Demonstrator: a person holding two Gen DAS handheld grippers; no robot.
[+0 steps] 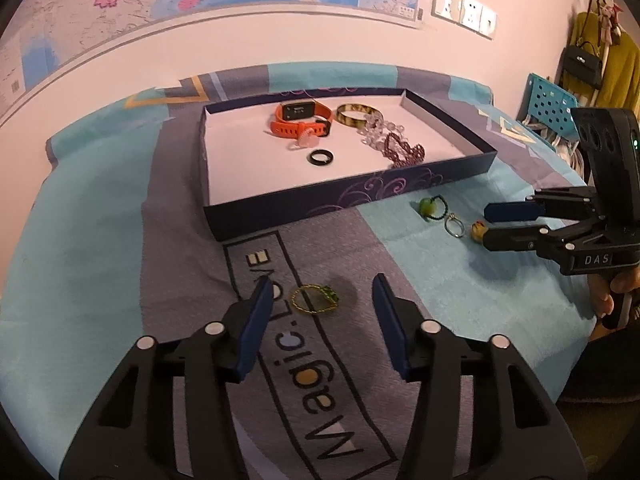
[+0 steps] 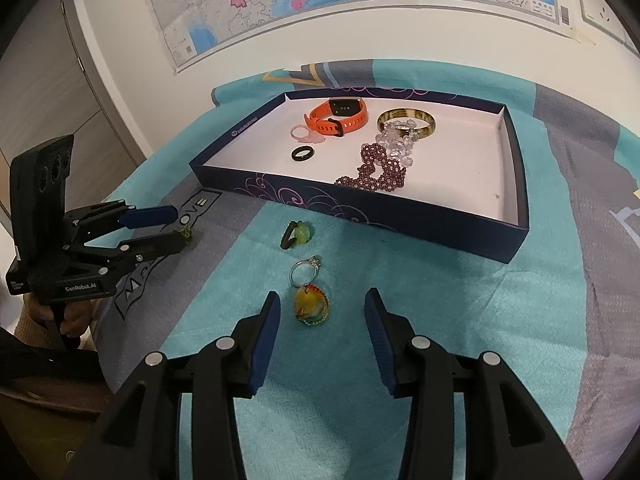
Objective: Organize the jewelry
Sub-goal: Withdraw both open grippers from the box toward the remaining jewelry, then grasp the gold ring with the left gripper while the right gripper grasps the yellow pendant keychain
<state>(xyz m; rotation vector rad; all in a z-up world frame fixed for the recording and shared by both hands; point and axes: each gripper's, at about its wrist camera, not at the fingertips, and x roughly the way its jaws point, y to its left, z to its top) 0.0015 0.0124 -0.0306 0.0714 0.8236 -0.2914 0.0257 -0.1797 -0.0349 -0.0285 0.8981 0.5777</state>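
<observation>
A shallow dark blue box (image 1: 360,196) (image 2: 400,216) holds an orange watch (image 1: 302,120) (image 2: 340,116), a bangle (image 1: 354,114) (image 2: 406,120), clear and dark red bead bracelets (image 1: 404,150) (image 2: 376,172), a pink ring and a black ring (image 1: 320,157) (image 2: 303,153). My left gripper (image 1: 320,308) (image 2: 176,226) is open just above a green and gold ring (image 1: 314,300). My right gripper (image 2: 322,316) (image 1: 486,226) is open around a yellow bead ring (image 2: 311,306) (image 1: 477,232). A silver ring (image 2: 304,270) (image 1: 454,224) and a green-stone ring (image 2: 298,234) (image 1: 430,206) lie on the cloth.
A blue and grey printed cloth (image 1: 100,260) (image 2: 440,320) covers the table, which stands against a wall with a map (image 2: 320,0). A blue chair (image 1: 548,108) and hanging bags stand at the right of the table.
</observation>
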